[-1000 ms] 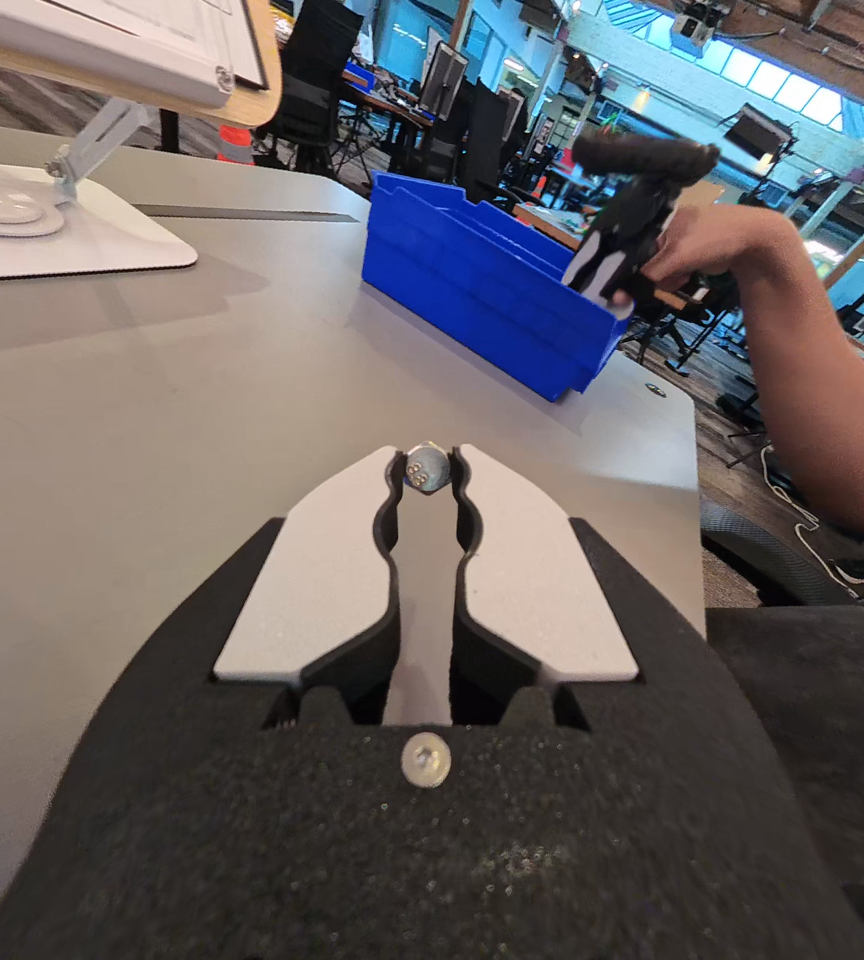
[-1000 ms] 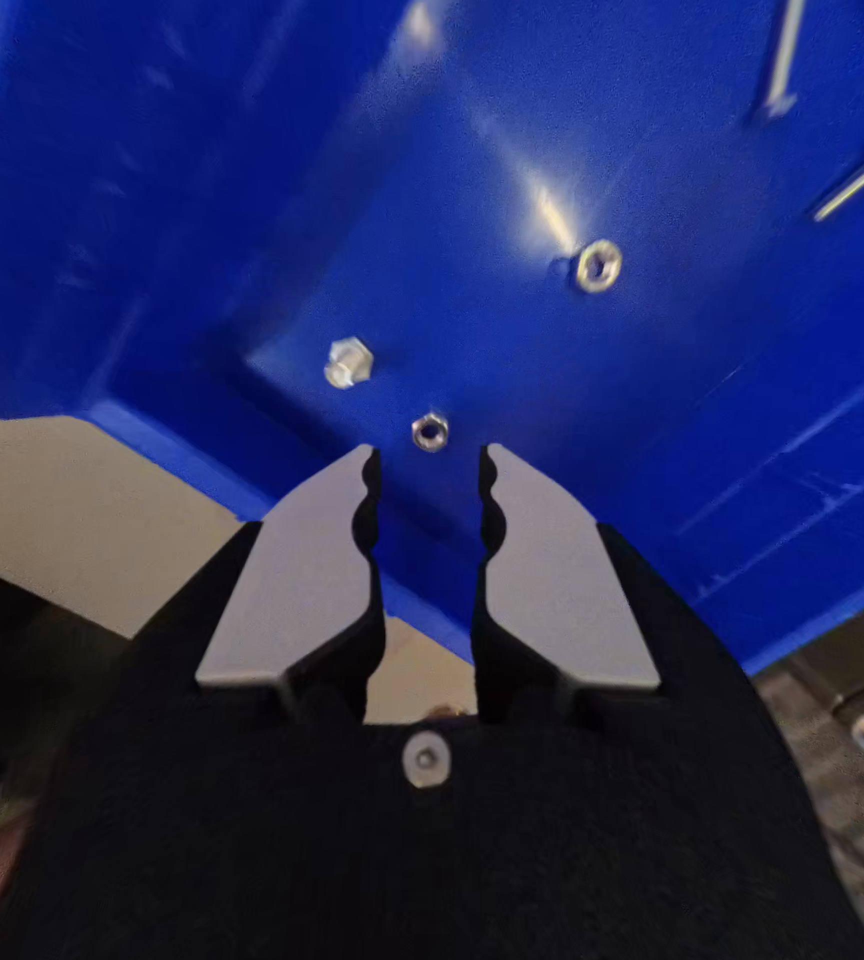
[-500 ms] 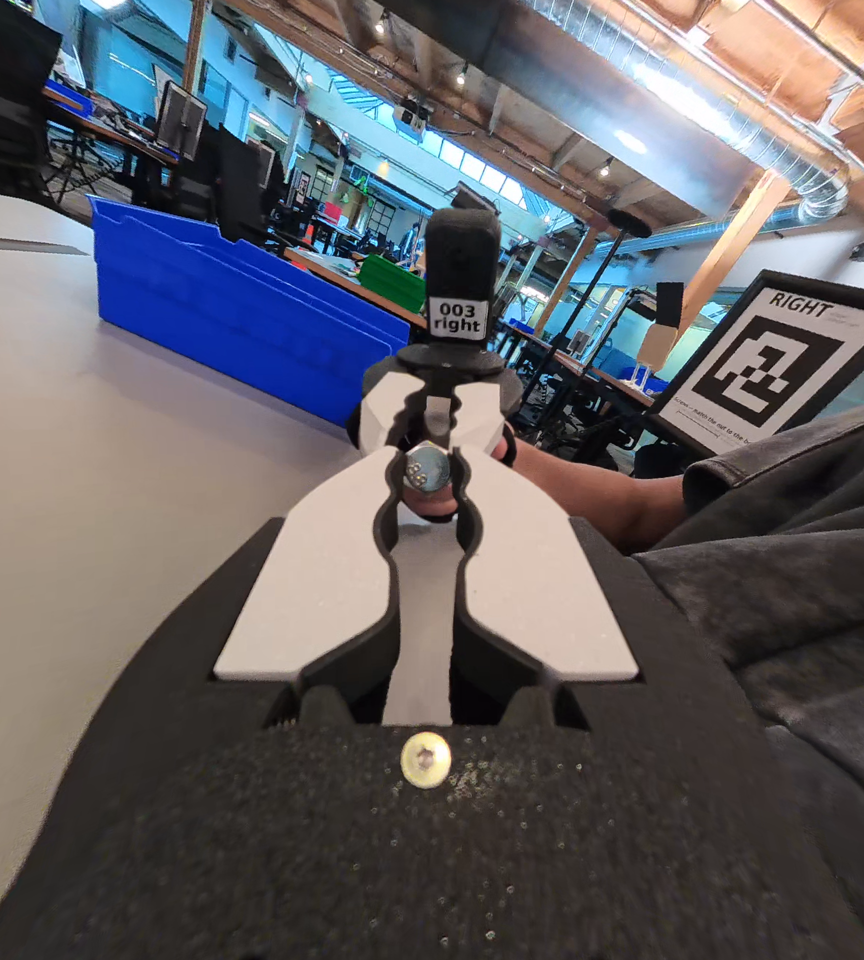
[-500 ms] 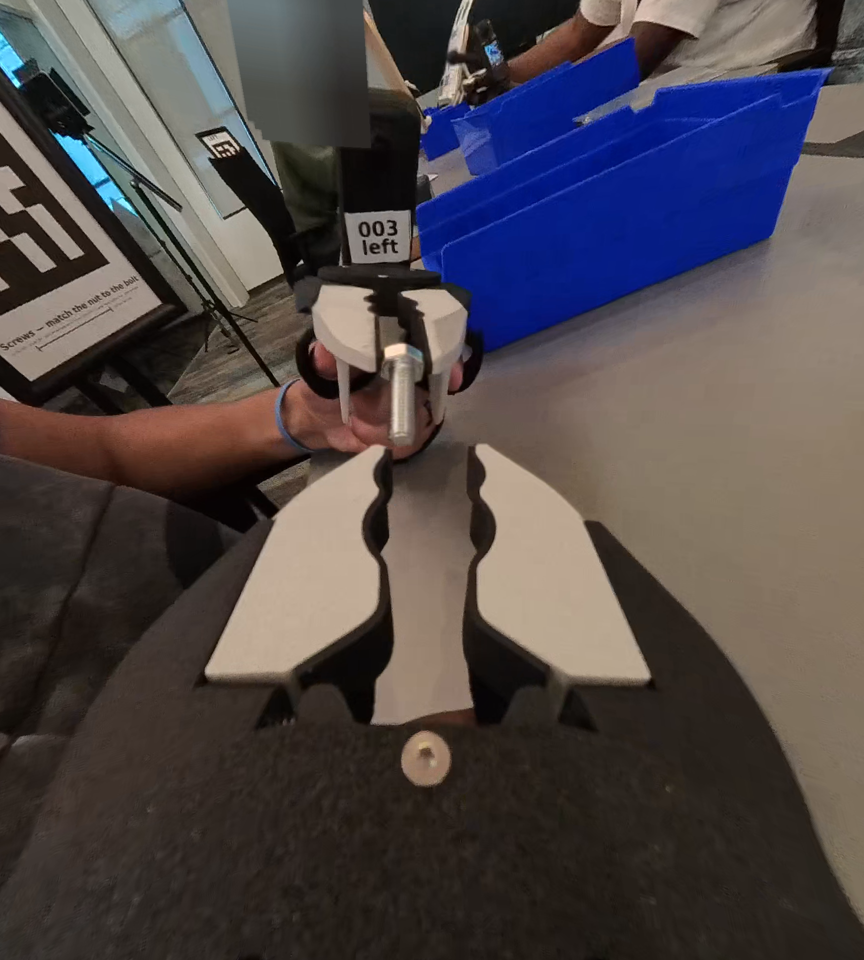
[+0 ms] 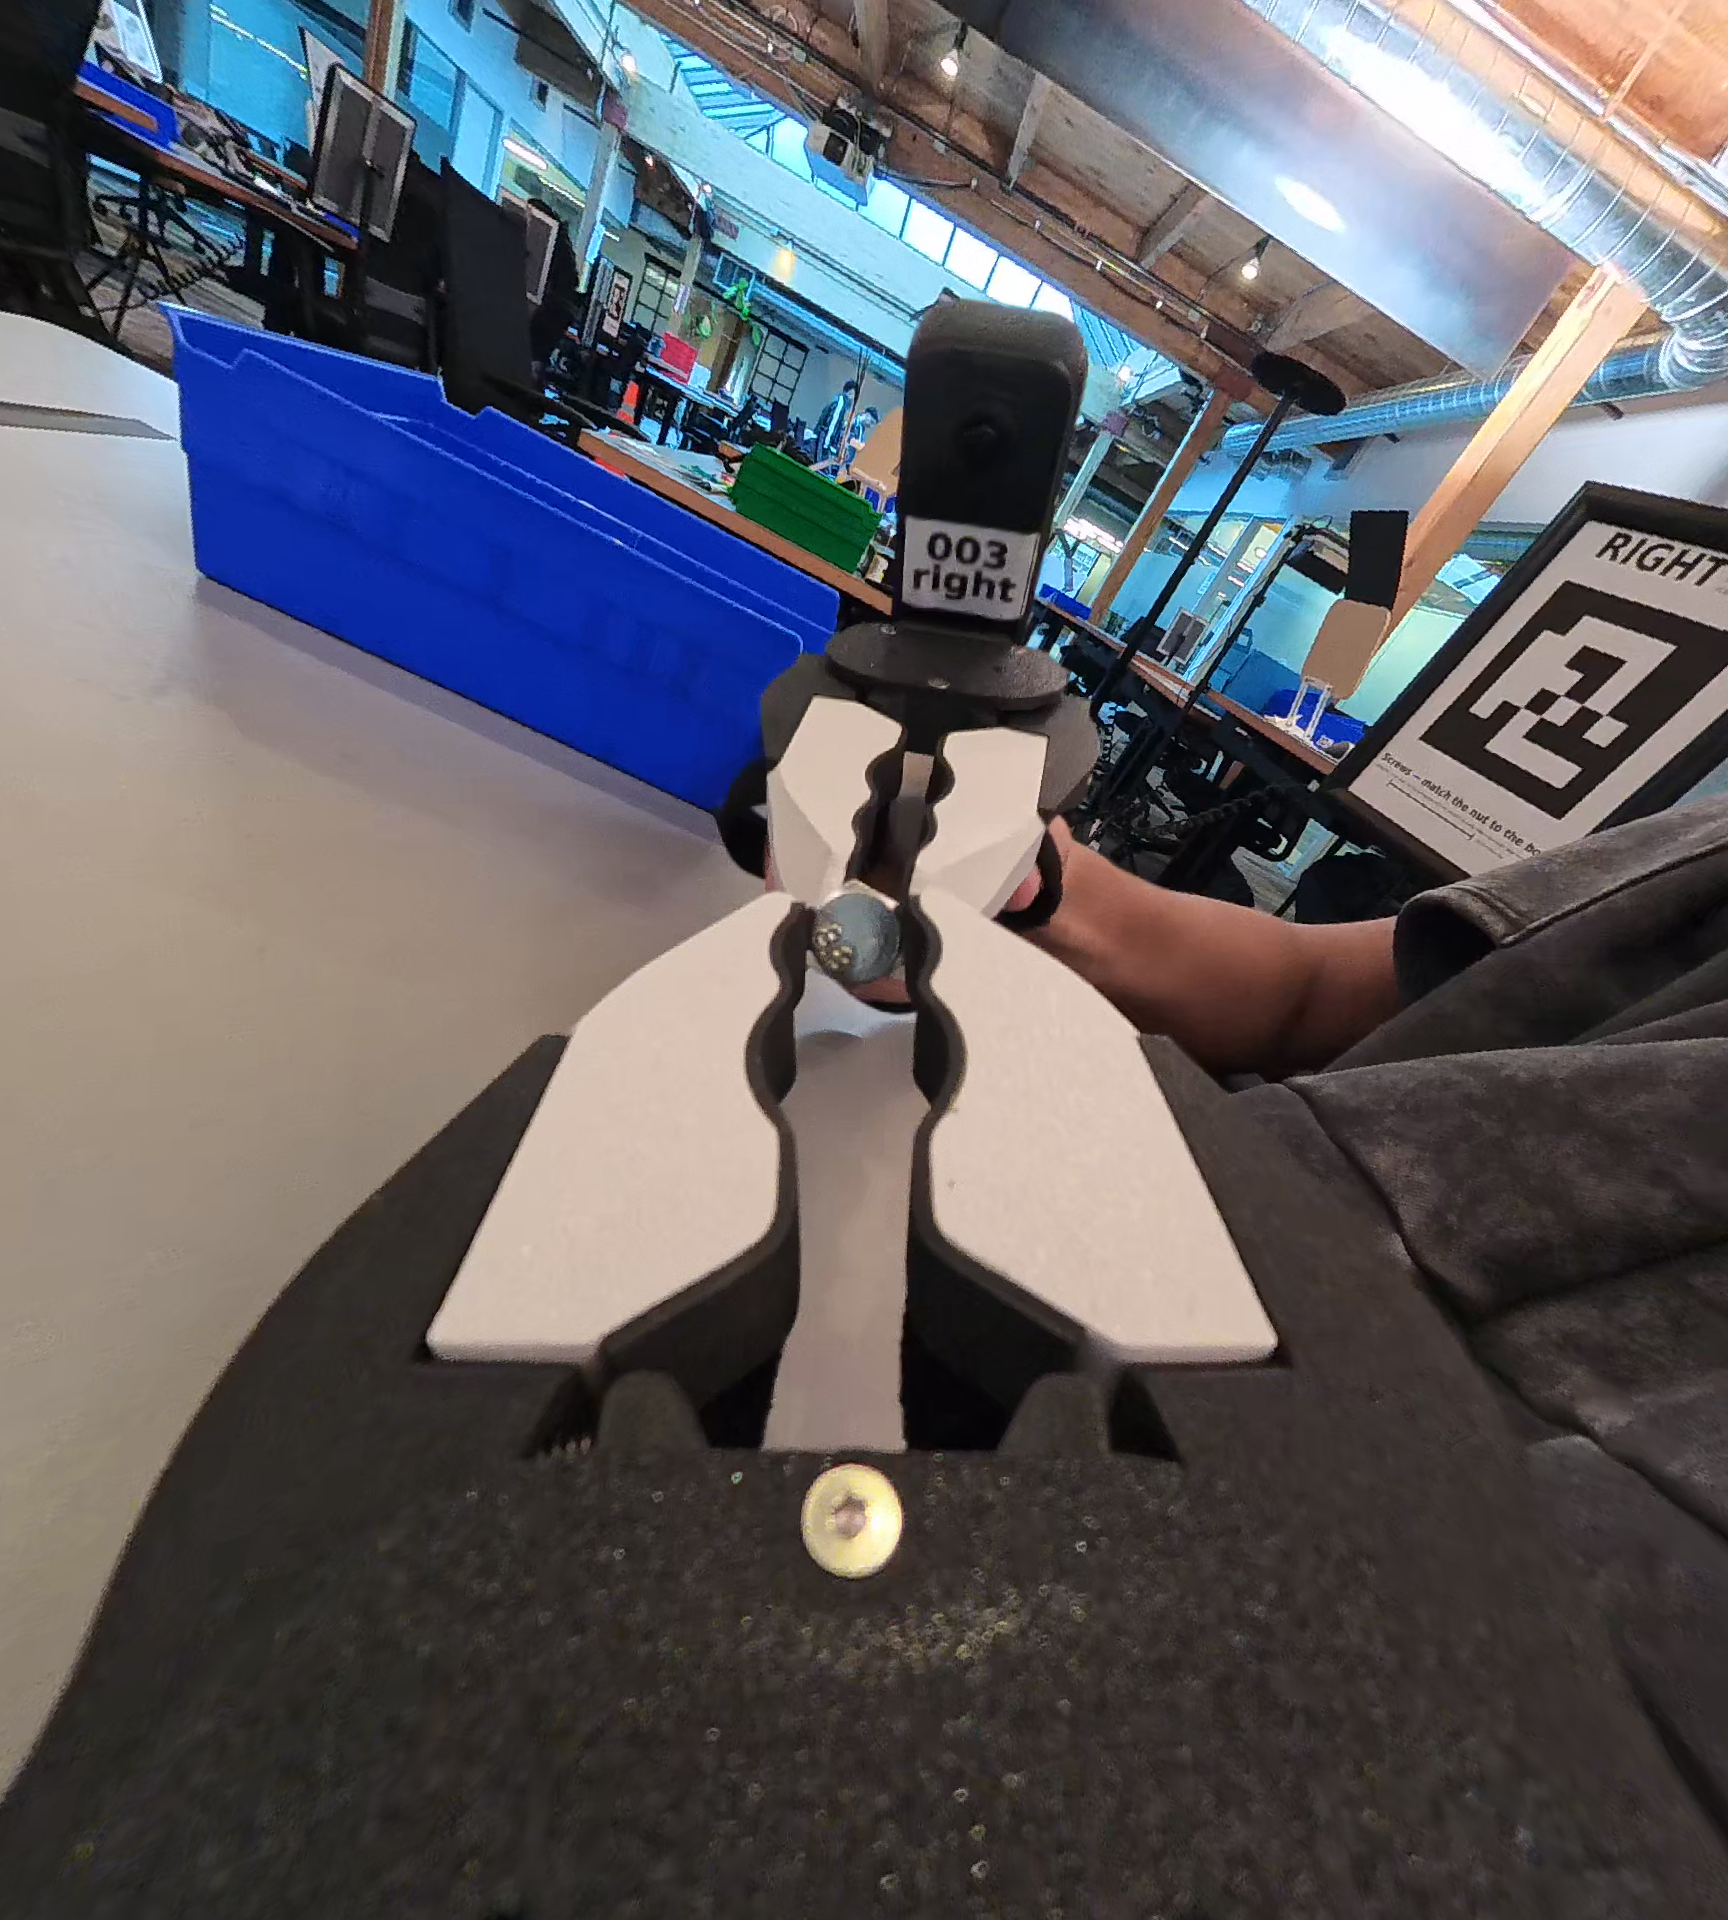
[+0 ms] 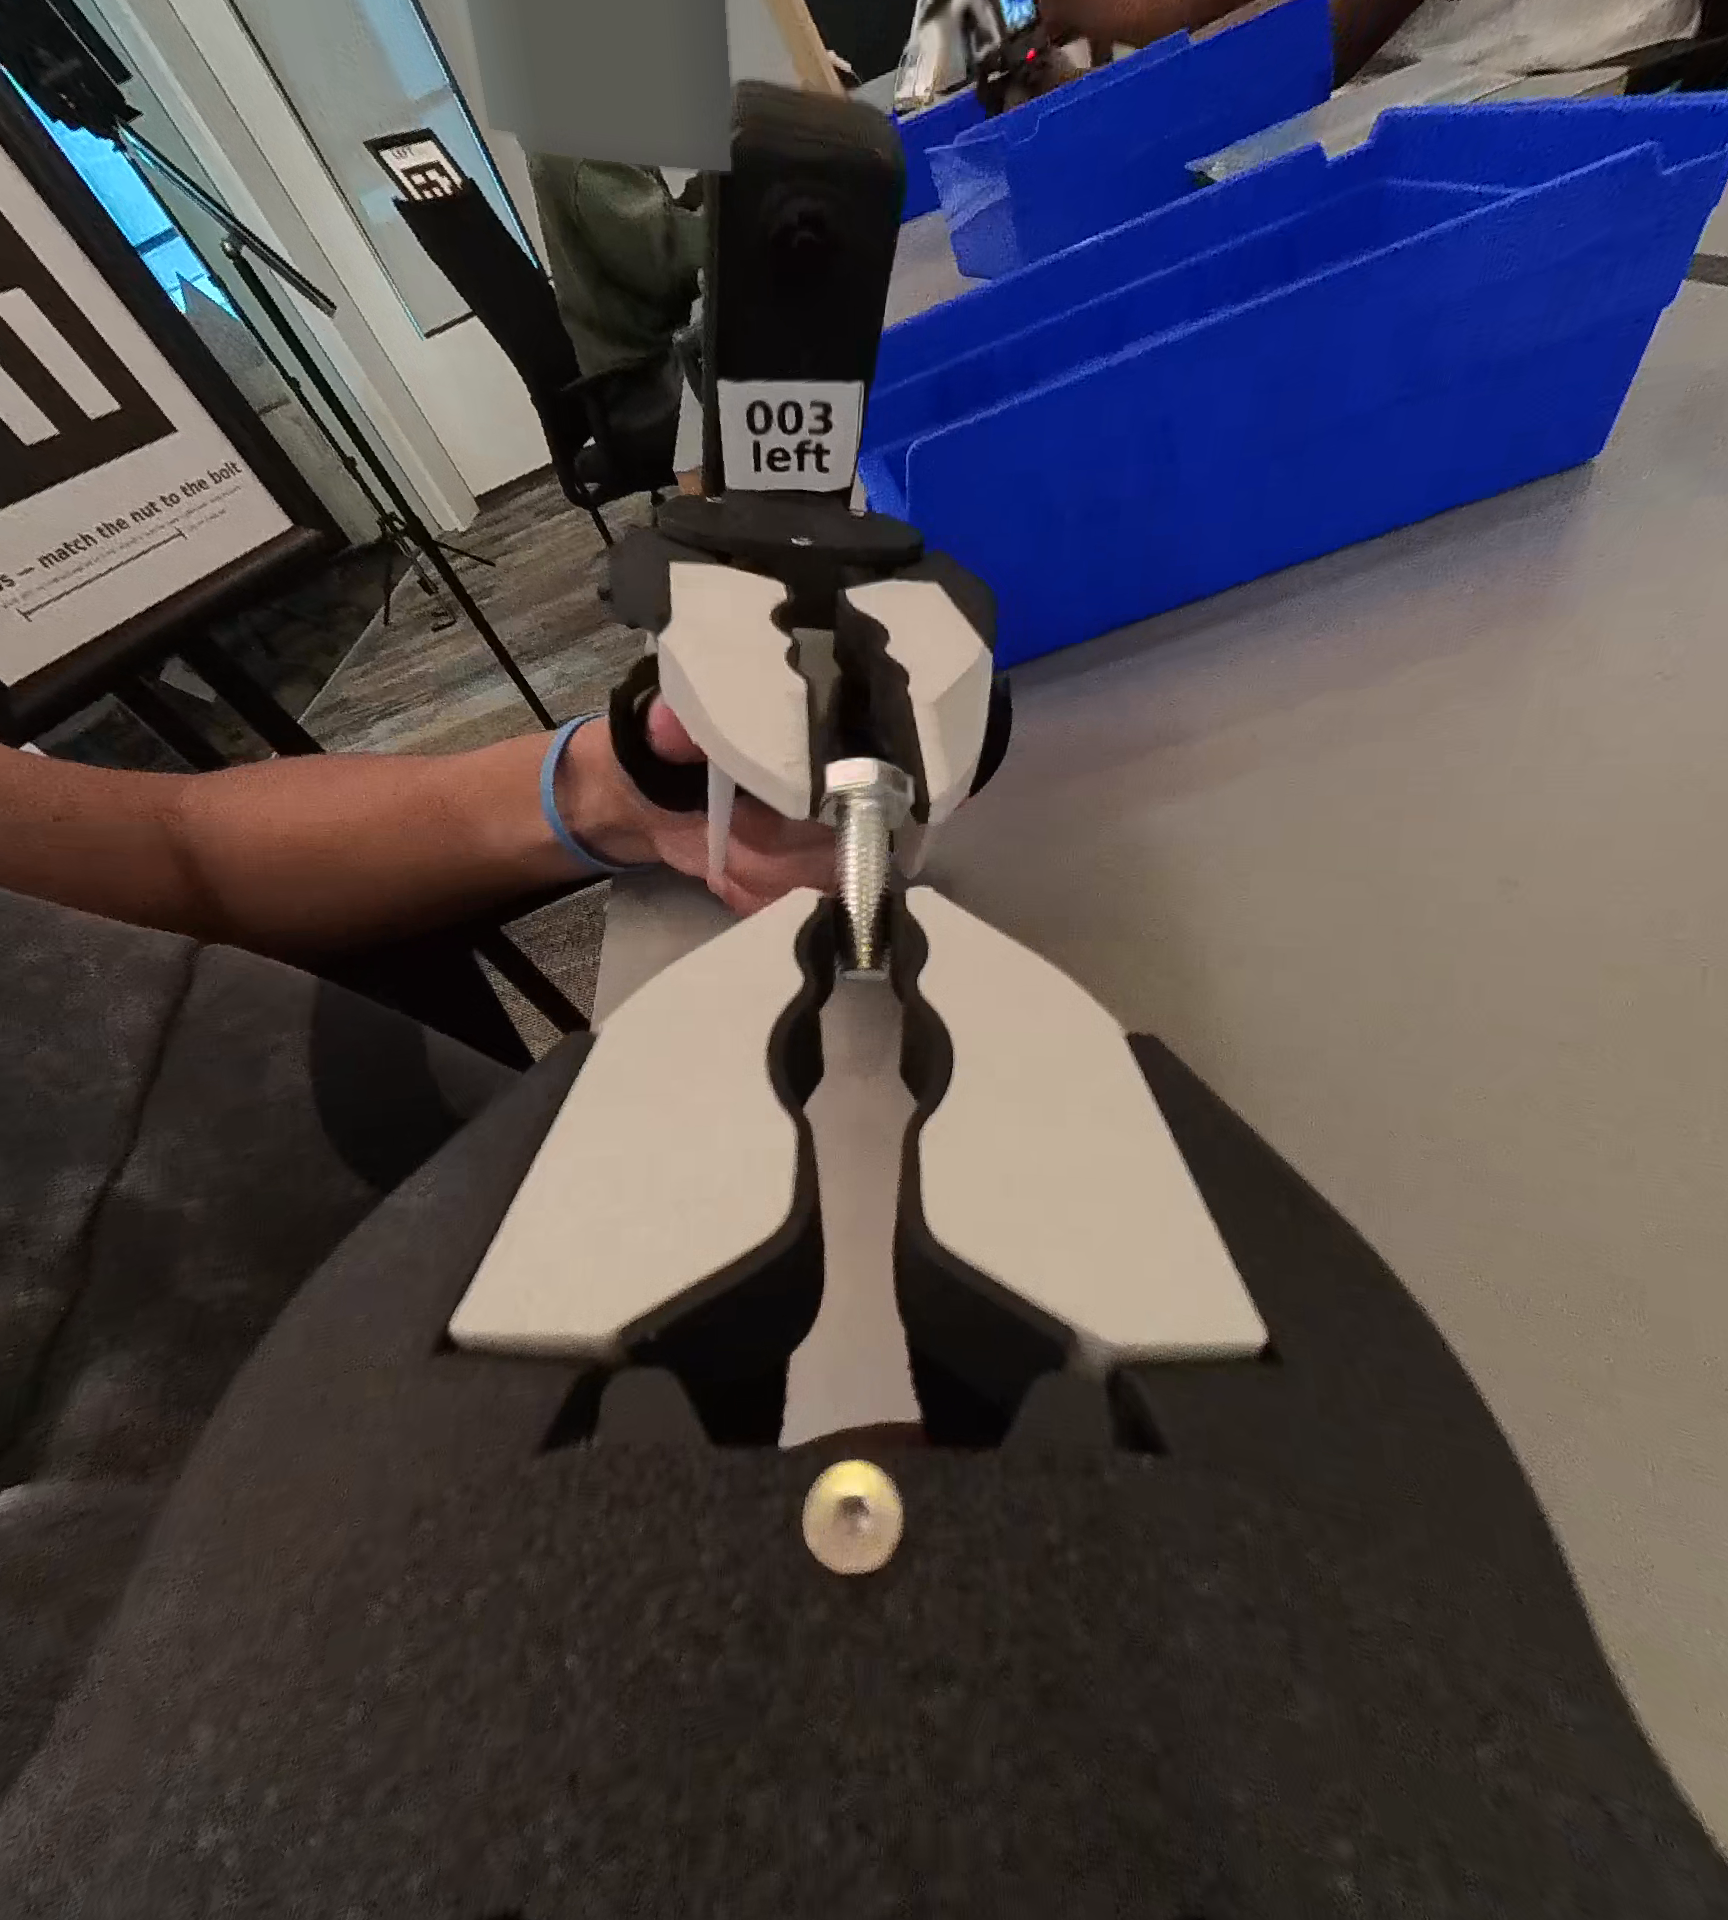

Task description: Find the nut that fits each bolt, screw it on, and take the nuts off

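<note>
Grey tabletop fills lower left of left wrist view; open workshop behind with desks, monitors, wooden beams, silver duct. Framed black-and-white marker sign at 2 o'clock. Blue bin at 11 o'clock on tabletop; contents hidden behind wall. In right wrist view, blue bin at 1 o'clock, interior not visible. Left gripper, fingers narrow, clamped on bolt head at tips. Right gripper, fingers apart, bolt threaded end between tips; contact cannot tell.
</note>
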`<action>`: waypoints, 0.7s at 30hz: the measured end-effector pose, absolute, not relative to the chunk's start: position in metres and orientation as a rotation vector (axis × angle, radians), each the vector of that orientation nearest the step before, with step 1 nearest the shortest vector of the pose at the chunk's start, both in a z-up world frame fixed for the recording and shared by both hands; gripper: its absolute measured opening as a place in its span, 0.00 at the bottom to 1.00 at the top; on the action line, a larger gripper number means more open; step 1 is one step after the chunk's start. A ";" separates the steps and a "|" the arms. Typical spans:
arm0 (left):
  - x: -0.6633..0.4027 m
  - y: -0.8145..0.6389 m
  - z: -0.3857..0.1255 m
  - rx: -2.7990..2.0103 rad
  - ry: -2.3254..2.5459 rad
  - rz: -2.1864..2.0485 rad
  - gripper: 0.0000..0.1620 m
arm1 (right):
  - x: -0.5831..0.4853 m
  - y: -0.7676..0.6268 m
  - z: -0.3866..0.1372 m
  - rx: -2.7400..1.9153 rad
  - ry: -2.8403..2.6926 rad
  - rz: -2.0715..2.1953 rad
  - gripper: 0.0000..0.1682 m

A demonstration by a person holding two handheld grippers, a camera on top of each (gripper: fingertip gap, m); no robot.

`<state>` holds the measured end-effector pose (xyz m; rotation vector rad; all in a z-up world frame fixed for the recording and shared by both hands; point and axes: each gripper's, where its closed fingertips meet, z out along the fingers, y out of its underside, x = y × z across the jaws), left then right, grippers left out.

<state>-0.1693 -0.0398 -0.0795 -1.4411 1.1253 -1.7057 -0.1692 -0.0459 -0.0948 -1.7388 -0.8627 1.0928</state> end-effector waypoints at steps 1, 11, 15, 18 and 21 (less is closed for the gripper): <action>-0.169 -0.040 -0.080 -1.445 1.126 -1.700 0.12 | -0.166 -0.044 -0.094 -1.744 -0.860 1.073 0.06; -0.172 -0.026 -0.082 -1.504 1.037 -1.729 0.28 | -0.023 -0.051 0.044 -1.566 -0.666 0.743 0.06; -0.168 -0.030 -0.087 -1.527 1.079 -1.714 0.27 | 0.081 -0.064 0.080 -1.604 -0.445 0.385 0.06; -0.167 -0.030 -0.089 -1.540 1.080 -1.722 0.27 | 0.149 -0.059 0.074 -1.715 -0.246 0.218 0.06; -0.167 -0.027 -0.088 -1.549 1.058 -1.746 0.27 | 0.188 -0.026 0.021 -1.988 -0.183 0.103 0.06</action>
